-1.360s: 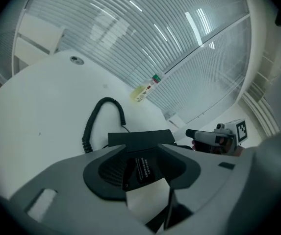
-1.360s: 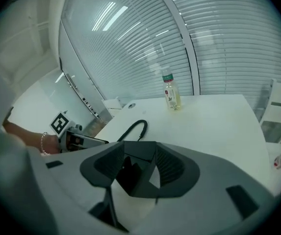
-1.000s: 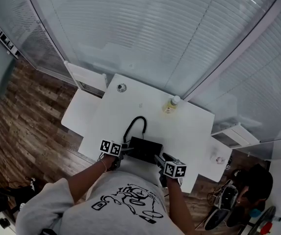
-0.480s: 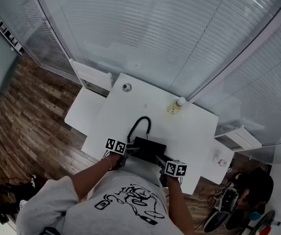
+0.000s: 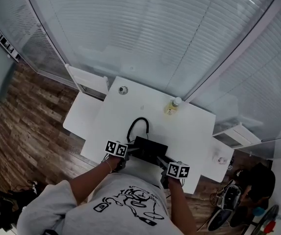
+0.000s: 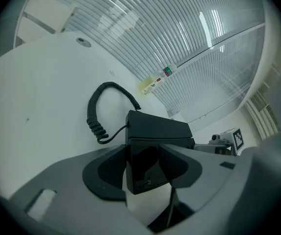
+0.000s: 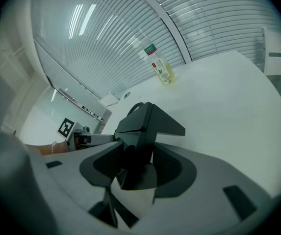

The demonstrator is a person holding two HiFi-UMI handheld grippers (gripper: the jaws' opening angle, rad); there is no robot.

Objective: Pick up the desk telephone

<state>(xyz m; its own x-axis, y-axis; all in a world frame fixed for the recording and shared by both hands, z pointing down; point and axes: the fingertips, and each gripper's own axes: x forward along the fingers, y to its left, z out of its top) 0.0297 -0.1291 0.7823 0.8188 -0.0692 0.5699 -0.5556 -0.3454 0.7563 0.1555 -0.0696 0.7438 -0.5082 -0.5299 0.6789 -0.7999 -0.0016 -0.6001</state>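
Left gripper point(image 6: 147, 166), in my left hand, is clamped on one end of the desk telephone point(image 6: 157, 127). Its jaws have just been closing, and the black casing fills the gap from pad to pad. My right gripper point(image 7: 138, 169) is in the same condition at the opposite end: jaws just closing, pads against the casing.

The telephone sits at the near edge of the white table point(image 5: 130, 106), not visibly raised.

Assessment: the grasp is being completed and the lift is not yet begun. The next move calls for both hands to rise together and level, so that neither end slips.

The coiled cord point(image 6: 98, 112) loops away behind the set and may drag. It is clear in the left gripper view, while the casing hides most of it in the right gripper view. A bottle point(image 7: 161, 67) stands well beyond, by the blinds. Only the head view shows both grippers flanking the set, but pad contact cannot be read there.
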